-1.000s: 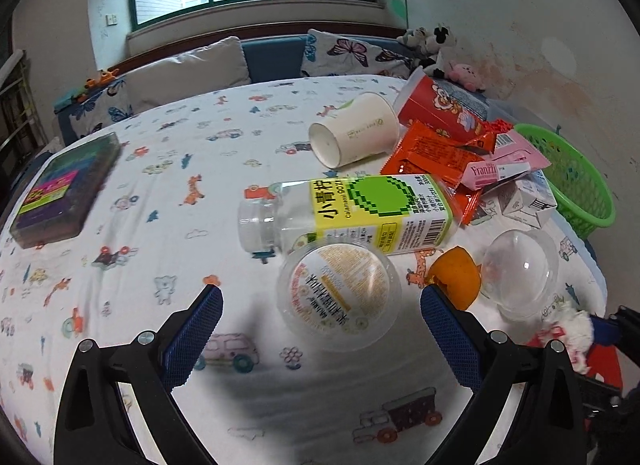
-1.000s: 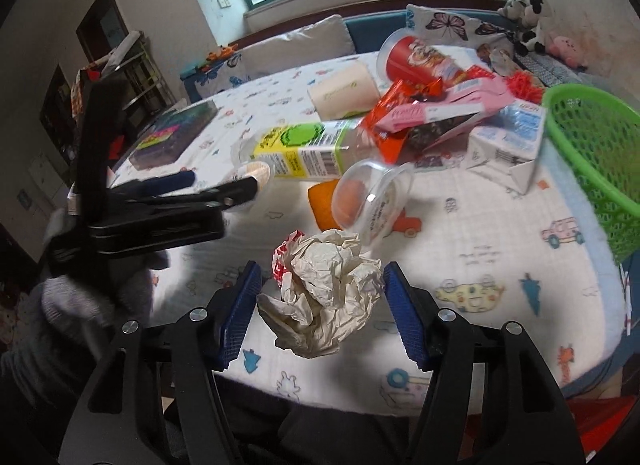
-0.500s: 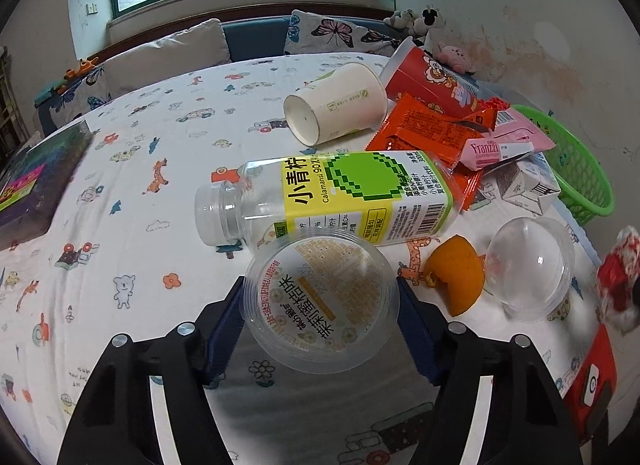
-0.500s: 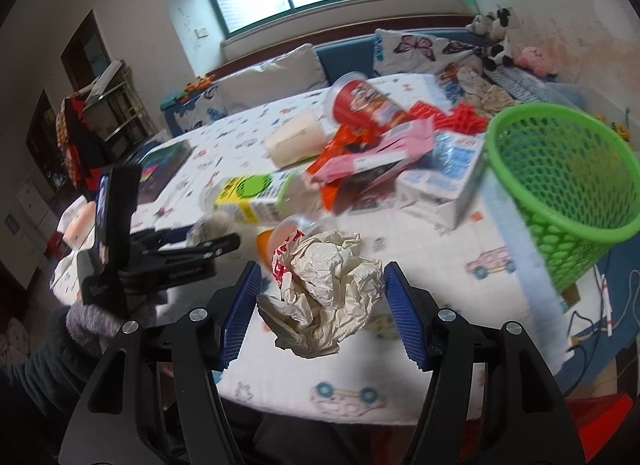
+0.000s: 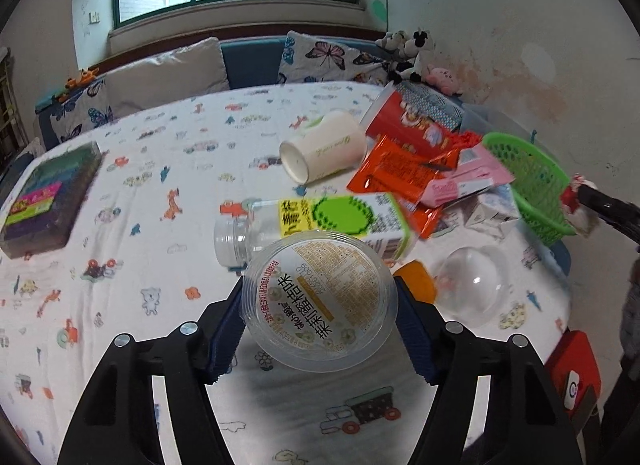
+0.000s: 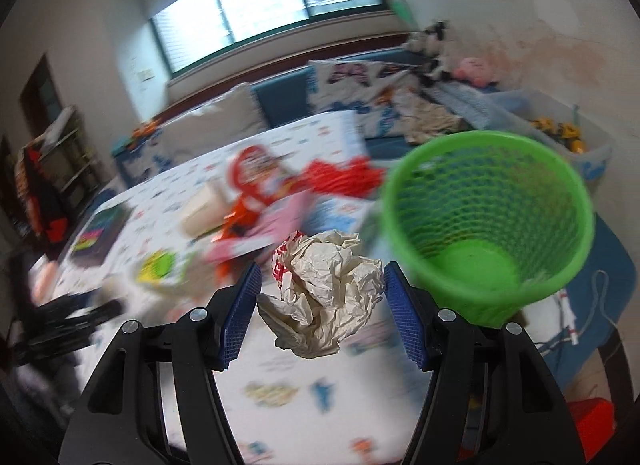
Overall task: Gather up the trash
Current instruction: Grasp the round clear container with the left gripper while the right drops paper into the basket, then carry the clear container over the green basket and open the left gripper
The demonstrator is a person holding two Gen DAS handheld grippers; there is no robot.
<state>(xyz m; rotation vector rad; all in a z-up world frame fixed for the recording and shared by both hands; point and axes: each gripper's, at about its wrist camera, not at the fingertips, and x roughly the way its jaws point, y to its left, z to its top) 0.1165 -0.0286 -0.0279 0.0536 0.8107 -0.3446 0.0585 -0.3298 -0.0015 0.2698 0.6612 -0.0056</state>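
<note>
Two tongs, each pinching one piece of trash. Nearest in the left wrist view, the left tongs (image 5: 320, 321) clamp a clear round plastic cup (image 5: 320, 299) between the blue pads; its bottom faces the camera, showing a tan label with dark print, and it hangs above the patterned cloth of the bench (image 5: 120, 201). At 12 o'clock, just beyond the cup, a clear bottle (image 5: 312, 223) with a yellow-and-green label lies on its side. At 2 o'clock sit an orange piece (image 5: 416, 281) and a clear dome (image 5: 474, 285). Farther off, a white paper cup (image 5: 324, 151) lies on its side beside a red tub (image 5: 400, 123), orange wrapper (image 5: 400, 169) and pink packet (image 5: 464, 181). A dark box (image 5: 48, 201) lies at 10 o'clock.

Nearest in the right wrist view, the right tongs (image 6: 322, 309) squeeze a crumpled ball of off-white paper (image 6: 324, 297), deeply creased, with a patch of red print at its upper left. A green mesh basket (image 6: 488, 225) stands at 2 o'clock, just beyond the paper, its mouth tipped toward the camera. The rest of this view is blurred.
</note>
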